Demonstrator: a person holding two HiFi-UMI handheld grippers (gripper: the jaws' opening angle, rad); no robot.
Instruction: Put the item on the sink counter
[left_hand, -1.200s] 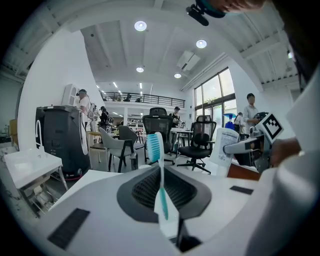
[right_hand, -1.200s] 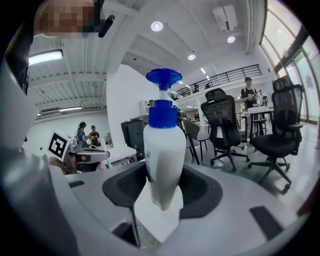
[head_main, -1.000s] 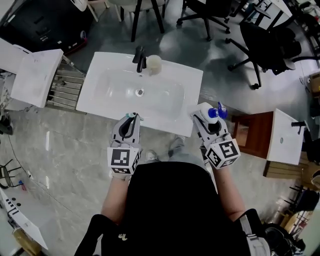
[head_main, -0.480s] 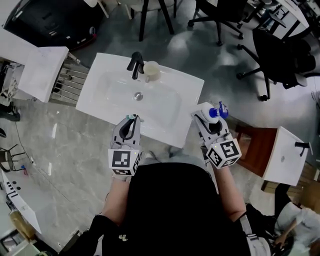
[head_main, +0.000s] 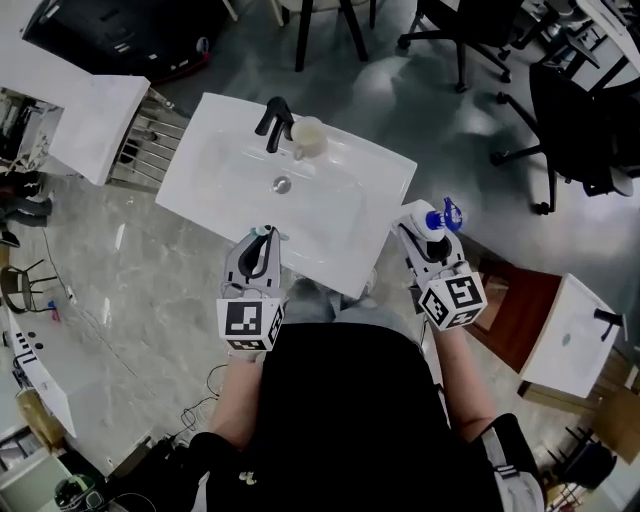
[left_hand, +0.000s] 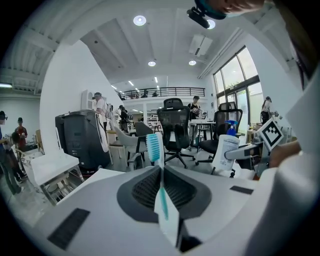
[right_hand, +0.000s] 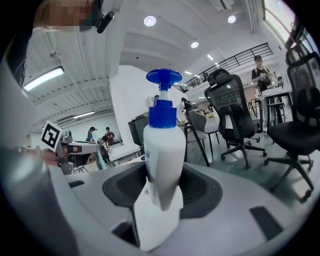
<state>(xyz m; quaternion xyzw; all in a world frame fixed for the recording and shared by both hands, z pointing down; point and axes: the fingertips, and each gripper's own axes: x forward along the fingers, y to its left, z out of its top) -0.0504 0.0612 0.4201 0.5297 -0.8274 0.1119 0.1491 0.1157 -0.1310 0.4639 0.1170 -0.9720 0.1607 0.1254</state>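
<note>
A white sink counter (head_main: 385, 175) with a basin, a black tap (head_main: 273, 120) and a pale cup (head_main: 308, 133) lies ahead in the head view. My left gripper (head_main: 262, 237) hovers over the counter's near edge, shut on a teal and white toothbrush (left_hand: 159, 172) that stands upright between the jaws. My right gripper (head_main: 428, 228) is off the counter's right corner, shut on a white pump bottle (right_hand: 163, 160) with a blue pump head (head_main: 441, 217). The same bottle (left_hand: 224, 150) shows at the right of the left gripper view.
A second white counter top (head_main: 88, 110) on a metal rack (head_main: 150, 150) stands left of the sink. A brown stool (head_main: 515, 300) and another white basin (head_main: 570, 340) are at the right. Black office chairs (head_main: 575, 110) stand behind on the grey floor.
The head view has swung, so the sink sits a little further right and tilted. Both grippers keep their hold and stay near the counter's front edge.
</note>
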